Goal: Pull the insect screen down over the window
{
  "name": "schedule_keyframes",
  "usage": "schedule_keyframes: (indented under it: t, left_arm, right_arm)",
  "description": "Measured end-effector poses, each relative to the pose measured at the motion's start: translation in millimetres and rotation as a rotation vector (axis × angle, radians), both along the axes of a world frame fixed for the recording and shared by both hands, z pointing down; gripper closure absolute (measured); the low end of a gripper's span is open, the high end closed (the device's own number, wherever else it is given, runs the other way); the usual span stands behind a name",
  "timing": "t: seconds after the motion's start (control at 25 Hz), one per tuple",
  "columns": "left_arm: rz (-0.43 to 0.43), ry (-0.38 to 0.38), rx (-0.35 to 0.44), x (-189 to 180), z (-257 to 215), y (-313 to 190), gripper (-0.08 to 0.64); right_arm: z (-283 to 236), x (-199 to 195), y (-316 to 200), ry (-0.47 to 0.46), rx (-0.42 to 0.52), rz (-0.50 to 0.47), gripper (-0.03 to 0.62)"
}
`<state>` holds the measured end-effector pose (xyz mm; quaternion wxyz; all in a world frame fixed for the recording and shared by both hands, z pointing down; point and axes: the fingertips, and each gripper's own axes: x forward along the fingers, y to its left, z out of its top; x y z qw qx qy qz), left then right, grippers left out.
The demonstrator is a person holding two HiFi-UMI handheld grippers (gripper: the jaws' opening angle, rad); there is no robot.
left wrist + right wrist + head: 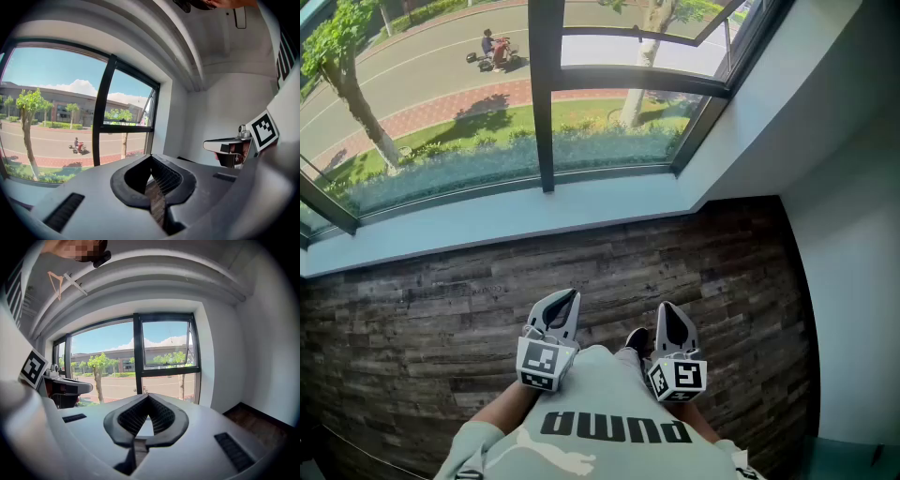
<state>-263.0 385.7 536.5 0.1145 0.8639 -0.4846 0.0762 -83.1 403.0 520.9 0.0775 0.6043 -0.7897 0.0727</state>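
- Both empty: left tongs (565,300), right tongs (668,315) pressed together, away from window (546,94);
- screen unseen; probably light, limp mesh; grip its stiff lower edge

— What colours are your claws?
— Low in the frame, my pale grey plastic left gripper (567,296) and pale grey plastic right gripper (667,309). Each has black grid-textured pads (132,416) and a white marker cube (542,362) patterned in black squares.
— Beneath them?
— Bottom centre, my sage-green shirt (609,412) with black lettering. Around it is the weathered brown-grey wooden plank floor (422,309), streaked darker.
— And higher up?
— A black metal window frame (546,94) above a pale blue-grey sill (534,214). Through the glass there's a green grass strip (487,127), red-brick pavement (441,105) and a grey road (412,56). At right, a plain white wall (853,272).
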Motion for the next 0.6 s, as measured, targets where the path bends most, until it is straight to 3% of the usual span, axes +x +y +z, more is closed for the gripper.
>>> schedule_keyframes:
  t: [0.6]
  left_arm:
    - [0.02,0.012,0.001,18,-4,6,0.545]
  right_arm:
    - [1,23,13,-0.042,-0.005,0.042,0.587]
